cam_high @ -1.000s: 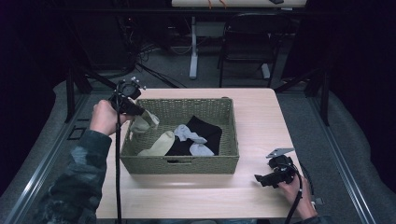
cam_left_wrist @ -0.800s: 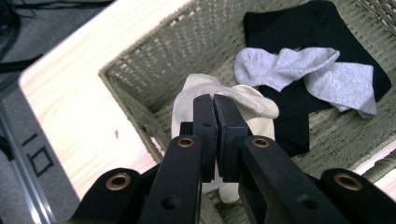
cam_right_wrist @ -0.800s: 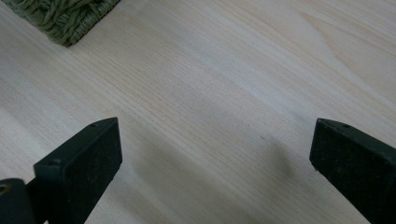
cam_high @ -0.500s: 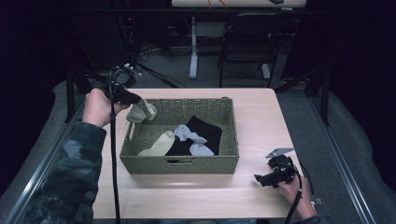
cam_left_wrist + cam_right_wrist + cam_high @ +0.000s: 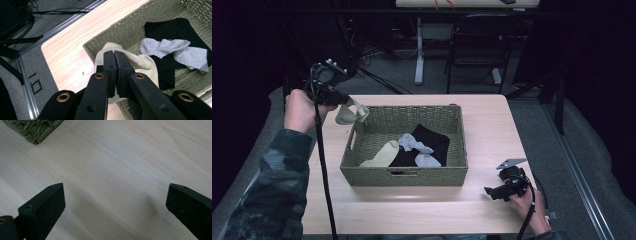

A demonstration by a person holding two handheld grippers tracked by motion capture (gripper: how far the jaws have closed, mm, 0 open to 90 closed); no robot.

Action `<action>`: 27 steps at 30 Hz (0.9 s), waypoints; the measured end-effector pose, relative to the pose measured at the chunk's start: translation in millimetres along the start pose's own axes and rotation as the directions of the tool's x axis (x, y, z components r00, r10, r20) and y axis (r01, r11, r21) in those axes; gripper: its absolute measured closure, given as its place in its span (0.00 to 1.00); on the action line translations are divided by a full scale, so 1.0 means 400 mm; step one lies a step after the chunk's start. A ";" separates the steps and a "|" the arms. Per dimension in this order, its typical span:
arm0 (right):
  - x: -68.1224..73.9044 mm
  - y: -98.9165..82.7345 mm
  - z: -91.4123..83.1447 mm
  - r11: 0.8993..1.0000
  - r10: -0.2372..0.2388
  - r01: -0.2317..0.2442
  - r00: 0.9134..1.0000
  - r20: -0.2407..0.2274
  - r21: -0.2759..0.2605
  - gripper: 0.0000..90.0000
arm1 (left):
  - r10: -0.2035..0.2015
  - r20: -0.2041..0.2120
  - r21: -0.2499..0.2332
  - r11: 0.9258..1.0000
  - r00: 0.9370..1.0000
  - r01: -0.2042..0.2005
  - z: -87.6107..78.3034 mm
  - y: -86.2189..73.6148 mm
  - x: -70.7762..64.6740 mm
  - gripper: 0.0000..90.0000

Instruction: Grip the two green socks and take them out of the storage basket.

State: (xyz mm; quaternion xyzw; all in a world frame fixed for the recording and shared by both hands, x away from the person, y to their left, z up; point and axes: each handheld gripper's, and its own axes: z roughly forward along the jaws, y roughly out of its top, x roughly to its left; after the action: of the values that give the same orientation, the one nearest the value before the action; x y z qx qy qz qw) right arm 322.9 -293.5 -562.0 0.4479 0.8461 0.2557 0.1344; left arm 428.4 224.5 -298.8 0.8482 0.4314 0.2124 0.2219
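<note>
Above the far left corner of the woven basket (image 5: 362, 176), the left gripper (image 5: 346, 101) is clenched on a cream sock (image 5: 351, 114) that hangs clear of the rim. On the wooden table (image 5: 492, 125), the right gripper (image 5: 490, 191) rests with jaws spread wide, holding nothing.

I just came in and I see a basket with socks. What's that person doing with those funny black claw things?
A person is sorting socks with a gripper in each hand. The left gripper is shut on a cream sock, held up over the left end of the woven basket. In the basket lie another cream sock, two grey socks and some black cloth. The right gripper is open with nothing in it, resting low on the wooden table beside the basket.
</note>
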 end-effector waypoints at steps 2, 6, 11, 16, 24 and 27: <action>-0.001 0.000 0.000 1.000 0.000 0.000 1.000 0.000 0.001 0.02 | -0.013 -0.004 -0.005 1.000 1.000 0.013 -0.005 -0.009 0.010 0.98; 0.000 0.000 0.001 1.000 0.001 -0.001 1.000 -0.001 0.002 0.02 | -0.038 -0.011 -0.001 0.999 0.999 0.038 -0.012 -0.030 0.034 0.98; 0.000 0.000 0.002 1.000 0.002 -0.002 1.000 -0.003 0.004 0.02 | -0.069 -0.020 0.002 0.998 0.997 0.069 -0.020 -0.060 0.065 0.98; 0.000 0.001 0.002 1.000 0.003 -0.003 1.000 -0.004 0.003 0.02 | -0.101 -0.036 0.005 0.995 0.994 0.102 -0.019 -0.090 0.094 0.98; 0.000 0.001 0.002 1.000 0.002 -0.002 1.000 -0.001 0.005 0.02 | -0.156 -0.038 0.024 0.987 0.987 0.157 0.001 -0.146 0.134 0.98; 0.000 0.000 0.002 1.000 0.002 -0.002 1.000 -0.001 0.008 0.02 | -0.176 -0.041 0.029 0.984 0.984 0.177 0.016 -0.171 0.144 0.98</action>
State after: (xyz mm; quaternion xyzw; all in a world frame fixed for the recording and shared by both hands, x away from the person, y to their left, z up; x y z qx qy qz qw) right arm 323.2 -293.0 -562.5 0.4490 0.8468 0.2530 0.1319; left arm 419.4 307.0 -332.5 0.8059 0.5125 0.2012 0.2179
